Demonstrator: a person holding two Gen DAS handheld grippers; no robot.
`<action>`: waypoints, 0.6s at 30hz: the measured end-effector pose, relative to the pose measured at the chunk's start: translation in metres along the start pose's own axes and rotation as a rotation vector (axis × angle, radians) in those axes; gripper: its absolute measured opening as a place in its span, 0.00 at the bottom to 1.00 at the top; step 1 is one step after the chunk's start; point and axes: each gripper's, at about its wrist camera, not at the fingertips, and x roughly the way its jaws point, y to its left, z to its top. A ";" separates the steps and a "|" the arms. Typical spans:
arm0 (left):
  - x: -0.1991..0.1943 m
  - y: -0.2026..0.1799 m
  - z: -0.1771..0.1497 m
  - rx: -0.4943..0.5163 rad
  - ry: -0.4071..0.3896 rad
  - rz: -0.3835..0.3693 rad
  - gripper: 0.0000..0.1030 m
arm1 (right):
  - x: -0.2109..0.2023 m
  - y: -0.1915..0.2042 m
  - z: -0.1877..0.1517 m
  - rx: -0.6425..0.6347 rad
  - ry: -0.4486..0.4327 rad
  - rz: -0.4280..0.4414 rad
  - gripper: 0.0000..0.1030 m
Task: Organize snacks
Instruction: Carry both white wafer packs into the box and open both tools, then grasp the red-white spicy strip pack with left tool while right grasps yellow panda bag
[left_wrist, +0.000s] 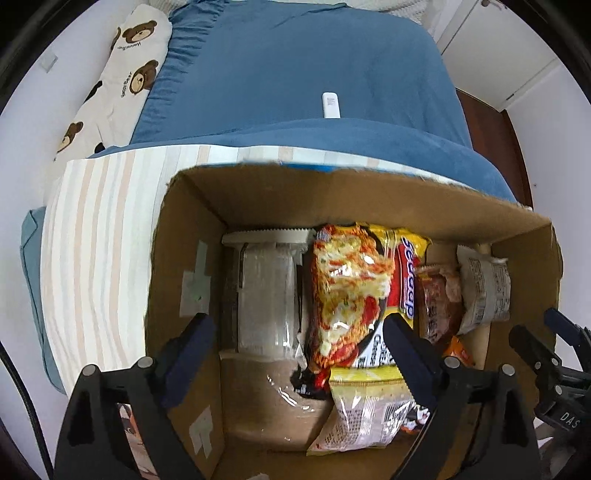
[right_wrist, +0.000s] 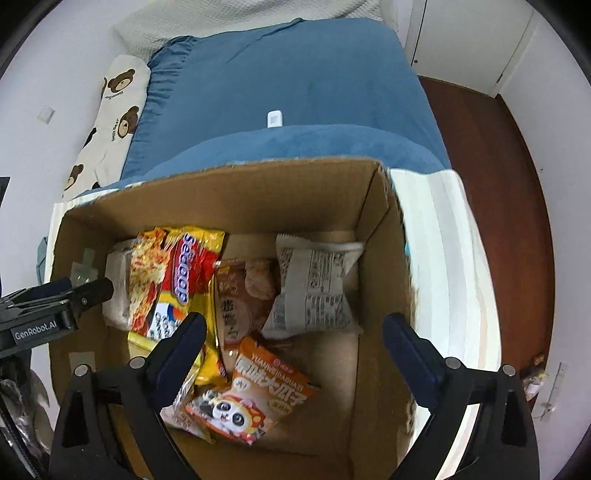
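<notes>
An open cardboard box (left_wrist: 369, 192) holds the snacks. A clear plastic tub with a white lid (left_wrist: 266, 295) lies at its left. Beside the tub is a yellow and red Sedaap noodle packet (left_wrist: 351, 288), then a brown packet (left_wrist: 437, 299) and a pale grey packet (left_wrist: 484, 288). An orange panda packet (right_wrist: 258, 391) lies near the front. My left gripper (left_wrist: 299, 350) hangs open over the noodle packet and touches nothing. Above the orange packet my right gripper (right_wrist: 295, 350) stands open and empty inside the box (right_wrist: 258, 199).
The box sits on a striped cloth (left_wrist: 99, 240) at the edge of a bed with a blue cover (left_wrist: 295, 74). A white remote (left_wrist: 330, 105) lies on the cover, with a bear-print pillow (left_wrist: 122, 74) along the wall. Dark wood floor (right_wrist: 498, 184) is to the right.
</notes>
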 end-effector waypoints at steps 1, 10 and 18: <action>-0.001 -0.001 -0.002 0.001 -0.002 0.000 0.91 | 0.000 0.000 -0.004 0.001 0.002 0.006 0.96; -0.015 0.002 -0.039 -0.004 -0.036 -0.007 0.91 | -0.002 0.008 -0.031 -0.013 0.010 0.011 0.96; -0.046 -0.002 -0.071 0.003 -0.107 -0.024 0.91 | -0.026 0.018 -0.056 -0.035 -0.045 0.007 0.96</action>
